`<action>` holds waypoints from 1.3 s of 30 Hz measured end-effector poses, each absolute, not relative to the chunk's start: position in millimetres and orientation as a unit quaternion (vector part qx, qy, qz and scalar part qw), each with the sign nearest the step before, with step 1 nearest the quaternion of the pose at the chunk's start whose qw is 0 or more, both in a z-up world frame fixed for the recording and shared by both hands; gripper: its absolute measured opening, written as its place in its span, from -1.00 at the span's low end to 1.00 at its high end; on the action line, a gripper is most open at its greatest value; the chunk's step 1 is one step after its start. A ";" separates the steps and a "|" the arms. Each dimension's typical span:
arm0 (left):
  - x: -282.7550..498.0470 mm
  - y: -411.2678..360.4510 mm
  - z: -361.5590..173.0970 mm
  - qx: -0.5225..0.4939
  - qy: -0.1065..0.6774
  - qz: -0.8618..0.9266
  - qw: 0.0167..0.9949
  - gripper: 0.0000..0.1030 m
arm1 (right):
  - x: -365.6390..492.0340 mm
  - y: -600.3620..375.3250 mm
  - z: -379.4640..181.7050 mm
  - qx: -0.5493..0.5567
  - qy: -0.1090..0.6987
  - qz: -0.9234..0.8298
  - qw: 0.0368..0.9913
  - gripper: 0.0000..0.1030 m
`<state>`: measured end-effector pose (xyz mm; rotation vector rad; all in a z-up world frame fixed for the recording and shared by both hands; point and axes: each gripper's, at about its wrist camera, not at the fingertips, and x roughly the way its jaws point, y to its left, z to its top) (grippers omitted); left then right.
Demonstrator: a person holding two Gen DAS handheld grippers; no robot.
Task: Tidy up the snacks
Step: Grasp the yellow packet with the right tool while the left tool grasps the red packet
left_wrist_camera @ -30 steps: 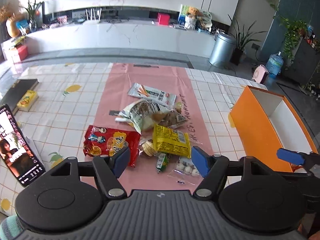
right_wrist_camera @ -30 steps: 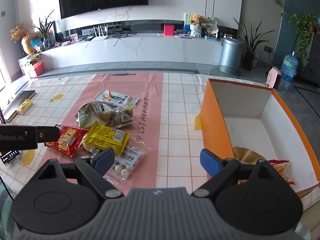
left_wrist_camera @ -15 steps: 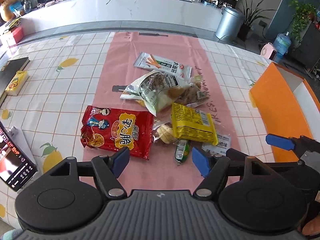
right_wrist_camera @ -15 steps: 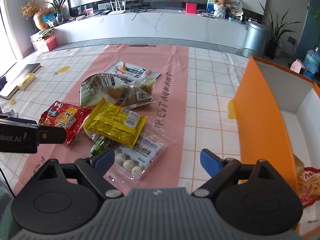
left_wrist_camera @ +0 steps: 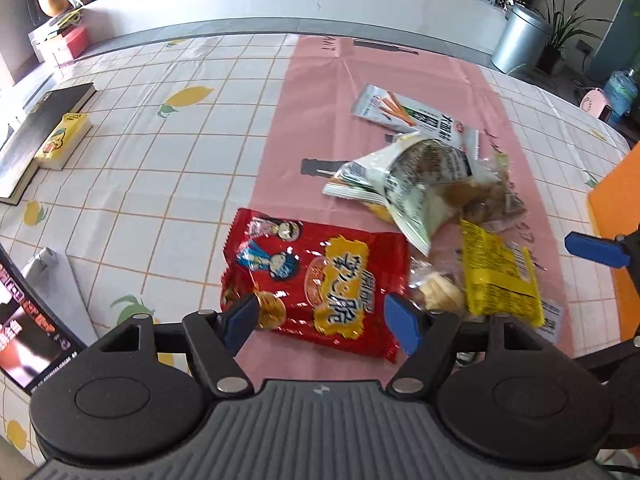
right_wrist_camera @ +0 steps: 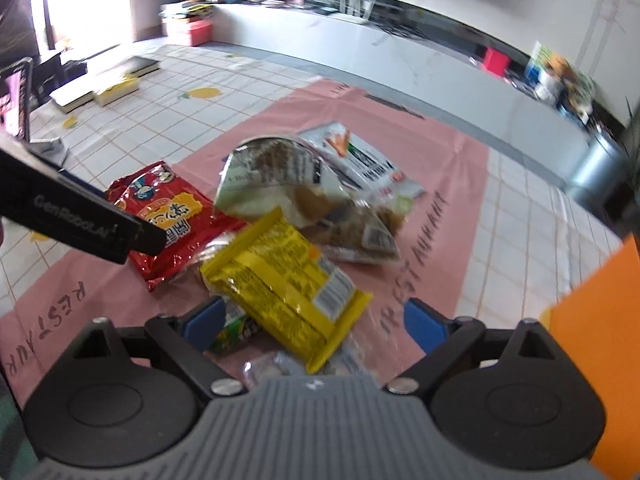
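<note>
A pile of snacks lies on the pink runner. My left gripper (left_wrist_camera: pixel 320 318) is open, its fingers on either side of the near end of a red snack packet (left_wrist_camera: pixel 316 280), just above it. My right gripper (right_wrist_camera: pixel 316 322) is open over a yellow packet (right_wrist_camera: pixel 286 284), with a small green packet (right_wrist_camera: pixel 236 330) by its left finger. A silver-green bag (left_wrist_camera: pixel 408 184) and a white carrot-stick packet (left_wrist_camera: pixel 416 118) lie farther back. The red packet also shows in the right wrist view (right_wrist_camera: pixel 168 216). The orange box (right_wrist_camera: pixel 592 320) stands at the right.
A black book (left_wrist_camera: pixel 36 140) with a yellow box (left_wrist_camera: pixel 64 140) on it lies at the far left. A phone with a lit screen (left_wrist_camera: pixel 24 328) stands at the near left. The checked tablecloth (left_wrist_camera: pixel 160 184) surrounds the runner.
Both grippers have moved left and down toward the snack pile. The left one now straddles the red packet; the right one swung away from the orange box to the yellow packet.
</note>
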<state>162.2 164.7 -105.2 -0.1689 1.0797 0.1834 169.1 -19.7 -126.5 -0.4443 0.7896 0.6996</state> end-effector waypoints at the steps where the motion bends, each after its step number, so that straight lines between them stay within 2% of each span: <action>1: 164.9 166.2 -107.3 -0.074 0.513 0.088 0.851 0.70 | 170.8 -16.5 -128.0 -0.222 0.366 0.344 0.836 0.87; 6: 173.0 172.1 -115.2 -0.054 0.520 0.081 0.848 0.82 | 178.7 -8.9 -138.0 -0.251 0.353 0.380 0.817 0.87; 9: 175.3 172.8 -116.9 -0.056 0.520 0.073 0.849 0.88 | 182.4 -9.3 -142.6 -0.239 0.368 0.386 0.812 0.78; 12: 176.4 171.9 -117.9 -0.061 0.527 0.059 0.846 0.88 | 183.9 -12.1 -143.6 -0.213 0.388 0.382 0.811 0.39; 16: 173.0 167.9 -116.4 -0.074 0.532 0.040 0.843 0.87 | 178.2 -19.3 -141.3 -0.191 0.396 0.358 0.824 0.07; 30: 148.7 135.8 -105.1 -0.148 0.559 -0.050 0.814 0.79 | 138.0 -54.4 -126.3 -0.152 0.417 0.258 0.858 -0.16; 39: 140.2 107.0 -111.7 -0.176 0.568 -0.117 0.795 0.79 | 132.2 -92.1 -126.0 -0.090 0.472 0.194 0.855 -0.20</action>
